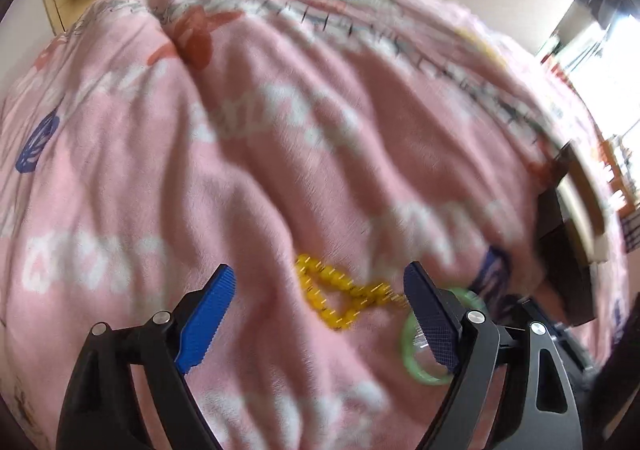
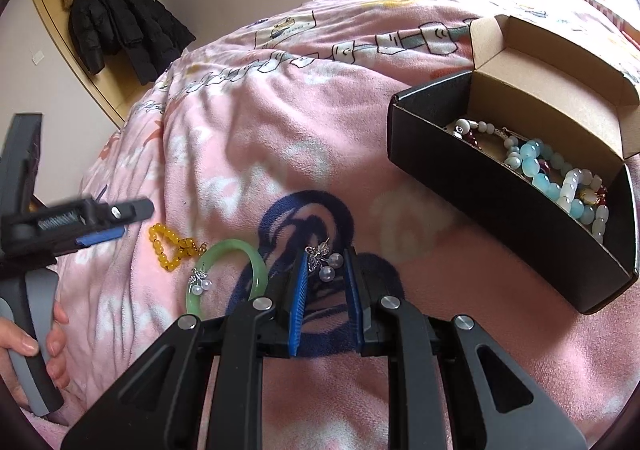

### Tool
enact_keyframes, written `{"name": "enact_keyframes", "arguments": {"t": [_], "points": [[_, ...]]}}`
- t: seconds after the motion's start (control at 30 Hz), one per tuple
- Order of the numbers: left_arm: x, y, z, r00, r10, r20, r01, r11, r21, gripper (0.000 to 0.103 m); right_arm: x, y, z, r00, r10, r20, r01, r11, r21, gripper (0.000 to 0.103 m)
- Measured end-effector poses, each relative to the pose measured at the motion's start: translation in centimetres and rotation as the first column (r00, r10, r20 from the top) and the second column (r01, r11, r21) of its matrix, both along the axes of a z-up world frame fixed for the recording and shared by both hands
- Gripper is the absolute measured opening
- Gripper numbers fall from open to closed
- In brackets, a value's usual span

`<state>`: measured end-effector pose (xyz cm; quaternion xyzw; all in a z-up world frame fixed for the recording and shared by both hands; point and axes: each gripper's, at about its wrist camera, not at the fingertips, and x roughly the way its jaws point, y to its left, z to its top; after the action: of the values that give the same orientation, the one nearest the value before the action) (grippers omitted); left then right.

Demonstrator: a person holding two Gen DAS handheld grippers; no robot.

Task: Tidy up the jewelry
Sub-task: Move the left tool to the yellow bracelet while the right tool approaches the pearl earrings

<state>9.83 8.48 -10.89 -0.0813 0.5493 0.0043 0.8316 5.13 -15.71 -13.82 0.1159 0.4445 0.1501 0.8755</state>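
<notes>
A yellow bead bracelet (image 1: pixel 336 296) lies on the pink blanket between the open fingers of my left gripper (image 1: pixel 320 286). A green jade bangle (image 1: pixel 424 346) lies just right of it, partly behind the right finger. In the right wrist view the yellow bracelet (image 2: pixel 172 246), the bangle (image 2: pixel 228 274) and a pearl earring (image 2: pixel 200 282) on it lie left of my right gripper (image 2: pixel 326 262). A second pearl earring (image 2: pixel 326 262) sits between its partly open fingertips. The open black box (image 2: pixel 492 186) holds several bead bracelets (image 2: pixel 560 174).
The pink printed blanket (image 2: pixel 280 122) covers the bed in soft folds. The left gripper (image 2: pixel 80 222) and the hand holding it show at the left of the right wrist view. Dark coats (image 2: pixel 120 18) hang on the far wall.
</notes>
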Motion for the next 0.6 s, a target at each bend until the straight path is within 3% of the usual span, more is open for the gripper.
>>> {"name": "enact_keyframes", "arguments": {"t": [0.07,0.13,0.23,0.47,0.5,0.6], "points": [[0.3,0.4,-1.2,0.999,0.011,-0.035,-0.012,1.000,-0.022,0.080,0.0,-0.1,0.1,1.000,-0.002,-0.004,0.002,1.000,0.004,0.018],[0.7,1.3,-2.8,0.996,0.042,-0.073,-0.047,0.996,-0.077,0.059,-0.2,-0.1,0.3,1.000,-0.001,0.002,0.001,1.000,0.005,0.018],[1.1,2.4,-3.8,0.995,0.069,-0.075,-0.080,0.986,-0.148,0.058,-0.4,-0.1,0.4,1.000,0.002,0.006,-0.002,1.000,0.011,0.019],[2.1,1.1,-4.5,0.997,0.045,-0.056,-0.050,0.995,-0.090,0.060,-0.3,0.1,-0.2,1.000,0.008,-0.016,-0.007,1.000,0.020,0.019],[2.1,1.0,-4.2,0.997,0.043,-0.059,-0.048,0.995,-0.086,0.055,-0.3,0.0,-0.2,1.000,0.006,-0.014,-0.006,1.000,0.019,0.019],[1.7,1.5,-3.0,0.998,0.047,-0.050,-0.052,0.993,-0.110,0.026,-0.3,-0.2,0.0,1.000,-0.001,-0.012,0.001,1.000,0.025,0.019]]}}
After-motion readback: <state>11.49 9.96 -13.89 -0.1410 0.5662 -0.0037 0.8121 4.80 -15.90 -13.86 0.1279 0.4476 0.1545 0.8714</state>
